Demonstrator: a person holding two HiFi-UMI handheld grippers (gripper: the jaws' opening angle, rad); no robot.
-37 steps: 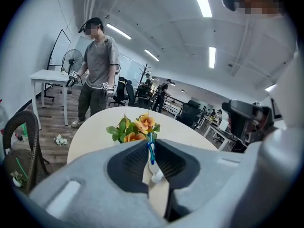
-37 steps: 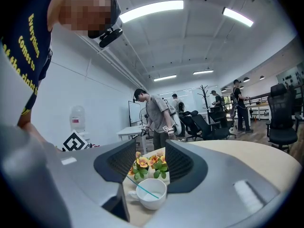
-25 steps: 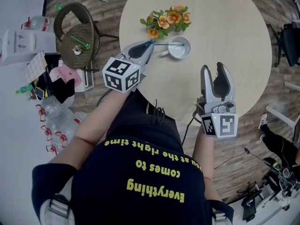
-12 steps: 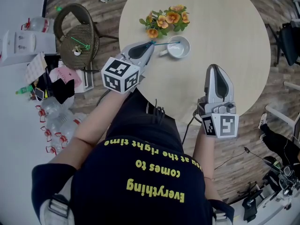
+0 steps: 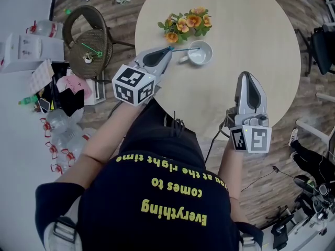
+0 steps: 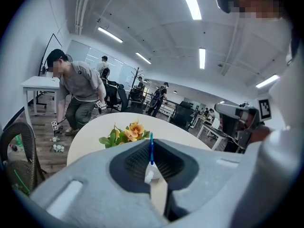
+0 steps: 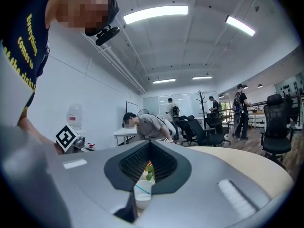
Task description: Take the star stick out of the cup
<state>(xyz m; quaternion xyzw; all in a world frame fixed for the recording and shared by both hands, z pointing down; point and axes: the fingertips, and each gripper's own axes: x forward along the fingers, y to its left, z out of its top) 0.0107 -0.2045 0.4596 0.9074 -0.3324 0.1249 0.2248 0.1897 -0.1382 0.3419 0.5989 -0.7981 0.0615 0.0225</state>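
A white cup (image 5: pixel 202 61) stands on the round beige table (image 5: pixel 261 30), just in front of a bunch of orange flowers (image 5: pixel 186 22). A thin blue star stick (image 5: pixel 183 49) runs from the cup's inside out to the left. My left gripper (image 5: pixel 168 49) is shut on the stick's outer end. In the left gripper view the stick (image 6: pixel 151 148) stands pinched between the closed jaws, with the cup (image 6: pixel 148 176) below it. My right gripper (image 5: pixel 247 76) hovers over the table's near edge. Its jaws have just been closing and hold nothing. Past them the right gripper view shows the cup (image 7: pixel 141 194).
A wicker chair (image 5: pixel 86 38) stands left of the table. Bottles (image 5: pixel 63 132), papers and bags litter the floor at the left. A cable (image 5: pixel 212 137) hangs by the table's near edge. Other people stand and bend in the room behind (image 6: pixel 78 87).
The right gripper's jaws went from wide open to closed and it drifted slightly right. The left gripper and the stick stayed put.
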